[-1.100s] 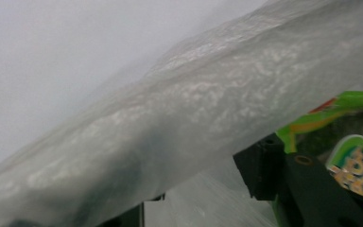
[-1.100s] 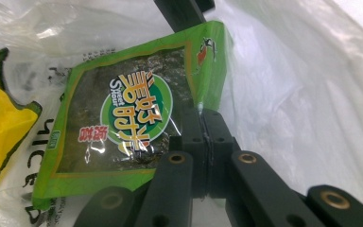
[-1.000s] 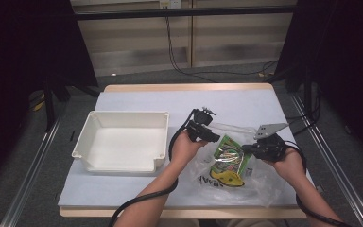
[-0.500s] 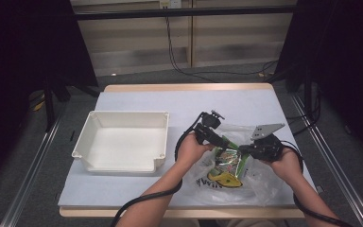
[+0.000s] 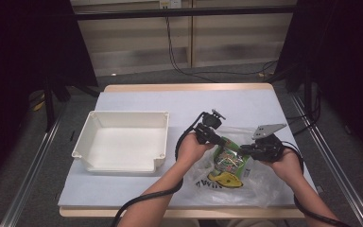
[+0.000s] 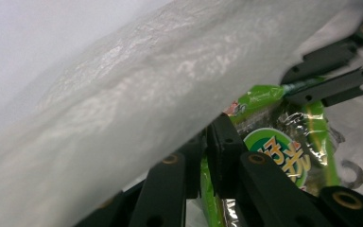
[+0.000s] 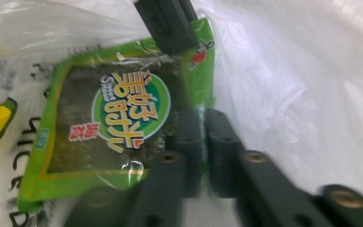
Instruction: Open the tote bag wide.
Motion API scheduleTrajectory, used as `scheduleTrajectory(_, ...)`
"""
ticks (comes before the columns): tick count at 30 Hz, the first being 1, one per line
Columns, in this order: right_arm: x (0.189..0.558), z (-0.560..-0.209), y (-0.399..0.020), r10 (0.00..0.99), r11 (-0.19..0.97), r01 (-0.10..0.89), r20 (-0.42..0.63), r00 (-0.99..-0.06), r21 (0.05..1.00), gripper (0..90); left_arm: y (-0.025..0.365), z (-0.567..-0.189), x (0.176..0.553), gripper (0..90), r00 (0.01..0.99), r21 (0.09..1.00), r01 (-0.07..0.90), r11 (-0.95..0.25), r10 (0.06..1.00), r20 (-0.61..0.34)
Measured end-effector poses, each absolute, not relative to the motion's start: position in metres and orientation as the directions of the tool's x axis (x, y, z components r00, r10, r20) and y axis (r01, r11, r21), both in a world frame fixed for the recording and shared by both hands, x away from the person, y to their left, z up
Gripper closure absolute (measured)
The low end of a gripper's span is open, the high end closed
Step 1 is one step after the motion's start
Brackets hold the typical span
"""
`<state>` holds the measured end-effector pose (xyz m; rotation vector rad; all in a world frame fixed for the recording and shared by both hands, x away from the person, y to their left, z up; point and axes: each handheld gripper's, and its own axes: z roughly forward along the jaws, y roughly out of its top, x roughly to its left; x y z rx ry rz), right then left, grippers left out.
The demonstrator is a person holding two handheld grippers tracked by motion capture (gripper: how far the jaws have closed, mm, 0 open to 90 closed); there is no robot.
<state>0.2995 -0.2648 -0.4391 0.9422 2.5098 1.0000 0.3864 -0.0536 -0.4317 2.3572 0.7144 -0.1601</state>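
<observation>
A tub [image 5: 120,142] sits on the desk [image 5: 179,101]; right of the tub lies a bag [image 5: 253,187] holding a packet [image 5: 230,158], grippers left [image 5: 213,137] and right [image 5: 246,150] of it.

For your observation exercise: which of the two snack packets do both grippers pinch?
The green packet; the yellow packet lies untouched nearer the person.

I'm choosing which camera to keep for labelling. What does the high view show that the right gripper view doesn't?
High view alone: the white bin, the table and the person's forearms.

Right gripper view alone: the round label print on the green snack packet, and the right gripper pinching the packet's edge.

Both: the packet, the clear plastic bag and the left gripper.
</observation>
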Motion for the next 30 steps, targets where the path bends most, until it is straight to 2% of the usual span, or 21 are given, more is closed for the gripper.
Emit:
scheduleTrajectory(5,0.301,-0.444,-0.275,0.685,0.507,0.532,0.058,-0.726,0.679,60.0,-0.05,-0.426,0.384,86.5,0.854,0.597,0.514,-0.616,0.435,-0.287)
scheduleTrajectory(8,0.304,-0.449,-0.282,0.696,0.45,0.594,0.155,-0.701,0.667,41.1,-0.049,-0.42,0.383,87.0,0.859,0.606,0.505,-0.615,0.426,-0.284)
scheduleTrajectory(10,0.306,-0.454,-0.286,0.692,0.428,0.613,0.195,-0.695,0.664,42.1,-0.049,-0.418,0.381,87.4,0.862,0.609,0.499,-0.617,0.426,-0.275)
scheduleTrajectory(13,0.308,-0.457,-0.287,0.68,0.414,0.636,0.243,-0.691,0.651,38.3,-0.049,-0.415,0.379,87.4,0.871,0.619,0.483,-0.62,0.414,-0.265)
scheduleTrajectory(15,0.31,-0.458,-0.286,0.665,0.413,0.645,0.271,-0.696,0.643,40.1,-0.048,-0.414,0.379,87.5,0.869,0.624,0.485,-0.612,0.417,-0.266)
scheduleTrajectory(16,0.311,-0.458,-0.286,0.661,0.41,0.644,0.277,-0.697,0.646,46.3,-0.047,-0.413,0.379,87.5,0.875,0.627,0.474,-0.619,0.408,-0.259)
scheduleTrajectory(17,0.312,-0.458,-0.285,0.63,0.407,0.647,0.315,-0.71,0.644,59.5,-0.047,-0.413,0.378,87.5,0.874,0.631,0.476,-0.613,0.408,-0.262)
scheduleTrajectory(18,0.311,-0.458,-0.285,0.621,0.413,0.641,0.315,-0.718,0.647,60.5,-0.046,-0.413,0.379,87.5,0.875,0.627,0.476,-0.617,0.408,-0.262)
scheduleTrajectory(20,0.311,-0.455,-0.283,0.617,0.434,0.626,0.293,-0.731,0.648,70.7,-0.045,-0.412,0.379,87.3,0.881,0.621,0.464,-0.631,0.402,-0.249)
scheduleTrajectory(22,0.31,-0.449,-0.283,0.617,0.44,0.61,0.272,-0.739,0.659,78.7,-0.044,-0.413,0.38,83.1,0.877,0.623,0.472,-0.624,0.405,-0.258)
scheduleTrajectory(23,0.309,-0.446,-0.284,0.615,0.441,0.599,0.262,-0.744,0.668,80.1,-0.043,-0.413,0.382,76.8,0.869,0.619,0.488,-0.615,0.407,-0.281)
scheduleTrajectory(24,0.309,-0.443,-0.285,0.615,0.439,0.594,0.256,-0.746,0.675,80.6,-0.042,-0.412,0.383,63.1,0.864,0.611,0.497,-0.616,0.414,-0.286)
scheduleTrajectory(25,0.309,-0.44,-0.285,0.624,0.442,0.594,0.245,-0.742,0.673,81.0,-0.042,-0.412,0.384,54.1,0.862,0.622,0.5,-0.603,0.414,-0.292)
scheduleTrajectory(26,0.309,-0.437,-0.284,0.626,0.453,0.583,0.225,-0.747,0.675,81.3,-0.041,-0.412,0.385,52.0,0.866,0.619,0.497,-0.608,0.398,-0.304)
scheduleTrajectory(28,0.308,-0.43,-0.284,0.624,0.465,0.565,0.2,-0.755,0.682,81.9,-0.04,-0.41,0.385,40.6,0.872,0.598,0.487,-0.636,0.397,-0.287)
scheduleTrajectory(30,0.307,-0.424,-0.284,0.625,0.481,0.544,0.167,-0.763,0.687,82.2,-0.039,-0.41,0.384,36.4,0.877,0.59,0.478,-0.65,0.394,-0.276)
